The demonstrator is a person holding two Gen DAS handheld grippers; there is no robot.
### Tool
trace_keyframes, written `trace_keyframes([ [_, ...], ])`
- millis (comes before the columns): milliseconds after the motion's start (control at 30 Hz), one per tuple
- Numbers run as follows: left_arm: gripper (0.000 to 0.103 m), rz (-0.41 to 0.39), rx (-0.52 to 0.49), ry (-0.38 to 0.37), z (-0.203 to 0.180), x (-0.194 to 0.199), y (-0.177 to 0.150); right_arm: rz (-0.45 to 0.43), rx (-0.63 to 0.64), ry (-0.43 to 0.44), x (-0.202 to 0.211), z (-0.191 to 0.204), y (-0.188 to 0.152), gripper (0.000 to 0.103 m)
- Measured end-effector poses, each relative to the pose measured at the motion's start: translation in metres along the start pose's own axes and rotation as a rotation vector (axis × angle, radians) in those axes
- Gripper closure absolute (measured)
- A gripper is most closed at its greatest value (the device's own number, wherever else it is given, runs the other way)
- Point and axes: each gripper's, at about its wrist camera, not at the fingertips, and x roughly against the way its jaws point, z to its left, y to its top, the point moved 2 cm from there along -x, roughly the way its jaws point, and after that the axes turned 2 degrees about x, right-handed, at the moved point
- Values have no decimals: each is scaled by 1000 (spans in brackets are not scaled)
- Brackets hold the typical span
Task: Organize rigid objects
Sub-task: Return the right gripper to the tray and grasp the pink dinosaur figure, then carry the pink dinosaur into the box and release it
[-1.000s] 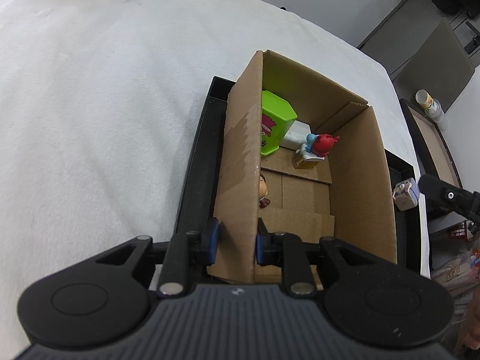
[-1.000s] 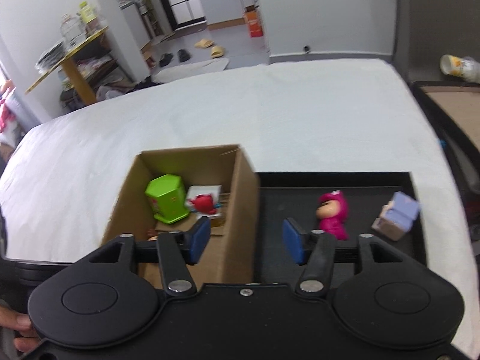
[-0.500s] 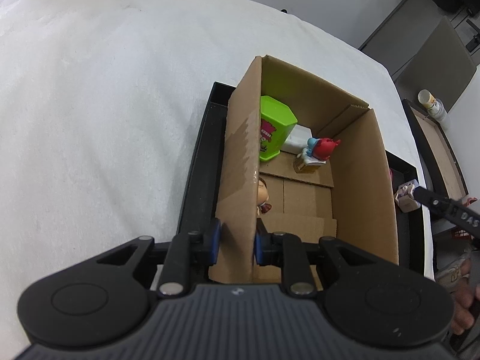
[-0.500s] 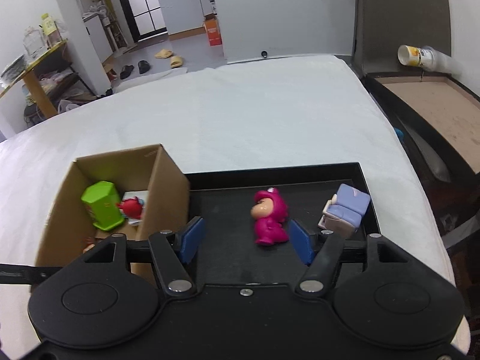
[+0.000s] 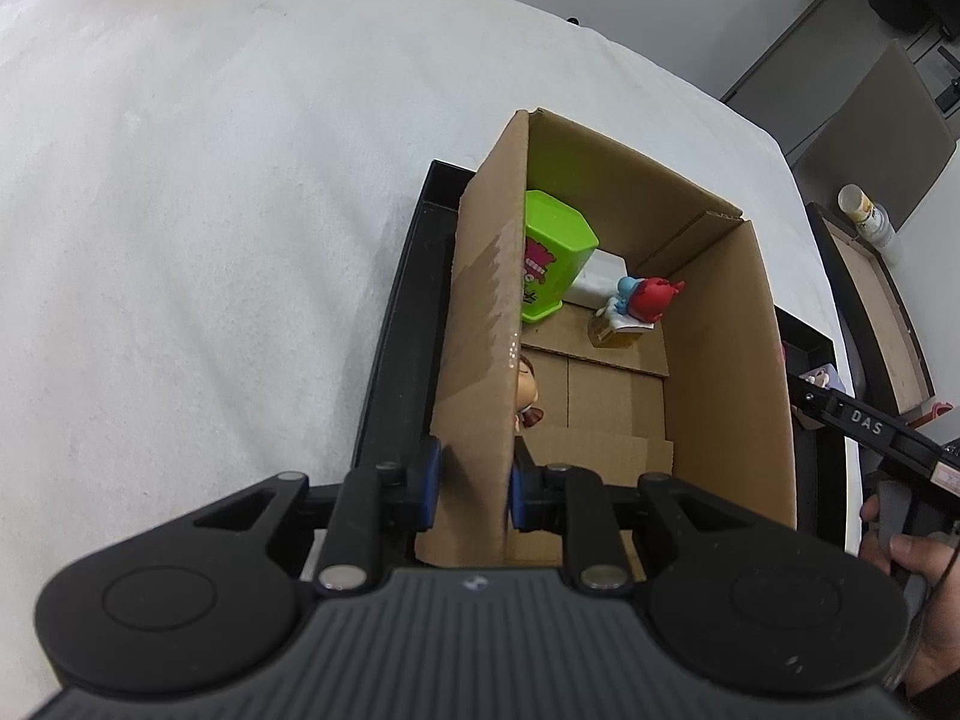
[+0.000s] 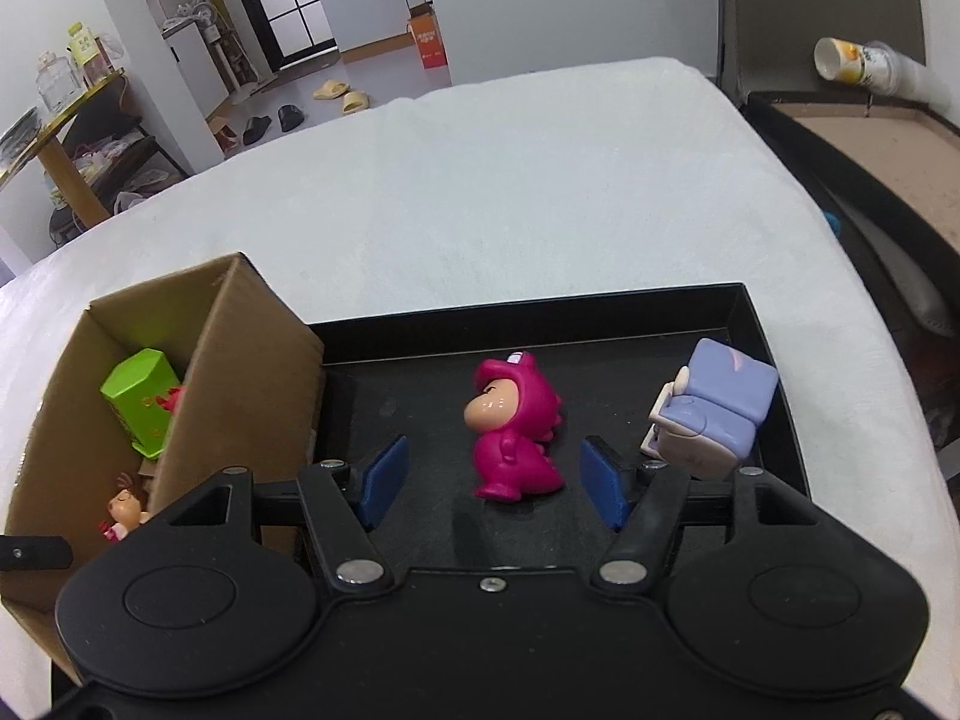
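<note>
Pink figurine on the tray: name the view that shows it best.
The right wrist view: the pink figurine stands whole on the black tray, between the open jaws. In the left wrist view the cardboard box hides nearly all of it.

- The right gripper (image 6: 492,483) has dropped and swung from over the cardboard box (image 6: 240,372) to the pink figurine (image 6: 513,429).
- Its jaws now stand wider, flanking the figurine.

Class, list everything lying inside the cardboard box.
Inside the cardboard box: a green container, a white block behind it, a red-and-blue figure and a small doll. The near wall hides part of the doll.
</note>
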Motion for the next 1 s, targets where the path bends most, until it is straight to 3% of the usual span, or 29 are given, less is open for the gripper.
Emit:
trace_keyframes([
  [767, 82, -3, 8, 0, 0, 0, 0, 54, -46, 69, -37, -2, 11, 39],
  [800, 82, -3, 11, -1, 0, 0, 0, 56, -54, 79, -37, -3, 12, 41],
  [867, 82, -1, 16, -2, 0, 0, 1, 57, -63, 94, -37, -2, 13, 56],
  [1000, 82, -2, 16, 0, 1, 0, 0, 77, -94, 117, -35, -5, 14, 58],
])
